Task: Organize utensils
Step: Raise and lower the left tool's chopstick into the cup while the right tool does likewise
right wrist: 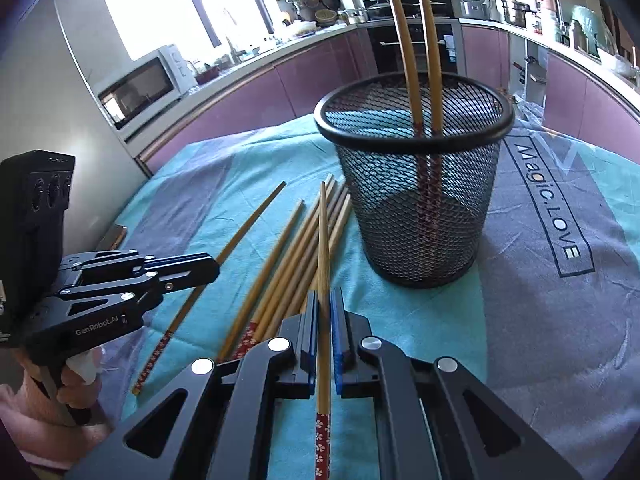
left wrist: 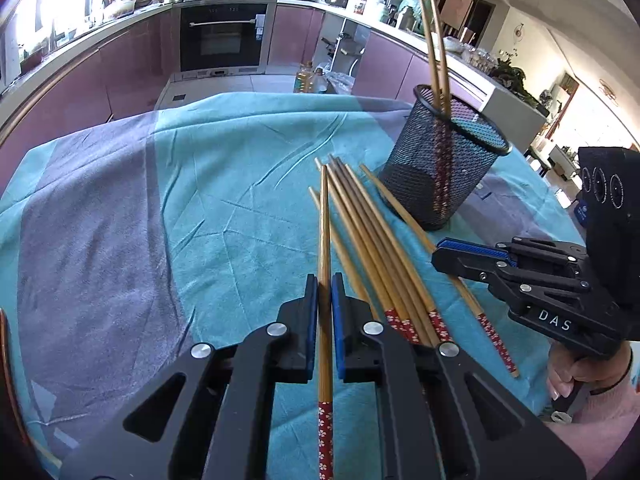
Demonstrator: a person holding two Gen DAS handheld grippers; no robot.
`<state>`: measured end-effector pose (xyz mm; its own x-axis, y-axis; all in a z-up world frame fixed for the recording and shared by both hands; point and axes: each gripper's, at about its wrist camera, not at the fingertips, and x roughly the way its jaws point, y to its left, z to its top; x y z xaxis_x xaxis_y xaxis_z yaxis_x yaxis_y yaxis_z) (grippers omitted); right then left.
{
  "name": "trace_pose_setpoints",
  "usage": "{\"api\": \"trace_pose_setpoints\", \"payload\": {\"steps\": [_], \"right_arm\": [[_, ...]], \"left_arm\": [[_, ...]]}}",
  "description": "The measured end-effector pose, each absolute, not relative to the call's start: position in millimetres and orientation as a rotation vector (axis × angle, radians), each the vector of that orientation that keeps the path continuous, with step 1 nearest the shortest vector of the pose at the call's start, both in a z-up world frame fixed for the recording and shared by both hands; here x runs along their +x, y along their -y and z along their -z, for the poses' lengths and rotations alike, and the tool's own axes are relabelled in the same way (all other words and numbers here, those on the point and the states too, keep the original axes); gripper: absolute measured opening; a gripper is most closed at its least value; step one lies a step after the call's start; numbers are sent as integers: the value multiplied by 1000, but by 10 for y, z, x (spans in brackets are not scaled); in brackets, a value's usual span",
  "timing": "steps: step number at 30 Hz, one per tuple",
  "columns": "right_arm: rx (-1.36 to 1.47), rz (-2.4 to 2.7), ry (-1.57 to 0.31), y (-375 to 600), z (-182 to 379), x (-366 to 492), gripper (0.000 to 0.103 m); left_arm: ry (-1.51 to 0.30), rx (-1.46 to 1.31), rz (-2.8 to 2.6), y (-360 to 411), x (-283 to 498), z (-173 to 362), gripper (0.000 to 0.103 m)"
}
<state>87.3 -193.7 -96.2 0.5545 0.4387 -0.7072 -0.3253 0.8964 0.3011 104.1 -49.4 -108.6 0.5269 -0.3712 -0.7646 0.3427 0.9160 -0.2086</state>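
My left gripper (left wrist: 325,280) is shut on one bamboo chopstick (left wrist: 324,220) with a red flowered end, held along its fingers. My right gripper (right wrist: 324,296) is likewise shut on a second chopstick (right wrist: 323,232), whose tip points toward the black mesh cup (right wrist: 420,208). Two chopsticks (right wrist: 408,40) stand upright in that cup (left wrist: 432,176). Several loose chopsticks (left wrist: 372,240) lie in a fan on the cloth between the grippers and the cup, also in the right wrist view (right wrist: 288,264). Each camera sees the other gripper from the side: the right one (left wrist: 438,252), the left one (right wrist: 216,268).
A teal and grey cloth (left wrist: 200,184) covers the table, printed with lettering (right wrist: 548,208) right of the cup. A person's hands in pink sleeves (left wrist: 576,368) hold the gripper handles. Kitchen counters, an oven (left wrist: 222,36) and a microwave (right wrist: 140,88) lie beyond the table.
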Motion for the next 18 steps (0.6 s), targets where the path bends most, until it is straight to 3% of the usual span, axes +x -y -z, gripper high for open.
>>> {"api": "trace_pose_setpoints", "payload": {"steps": [18], "right_arm": [[205,-549,-706,2268,389,609,6]], "left_arm": [[-777,-96,590,331,774,376,7]]}}
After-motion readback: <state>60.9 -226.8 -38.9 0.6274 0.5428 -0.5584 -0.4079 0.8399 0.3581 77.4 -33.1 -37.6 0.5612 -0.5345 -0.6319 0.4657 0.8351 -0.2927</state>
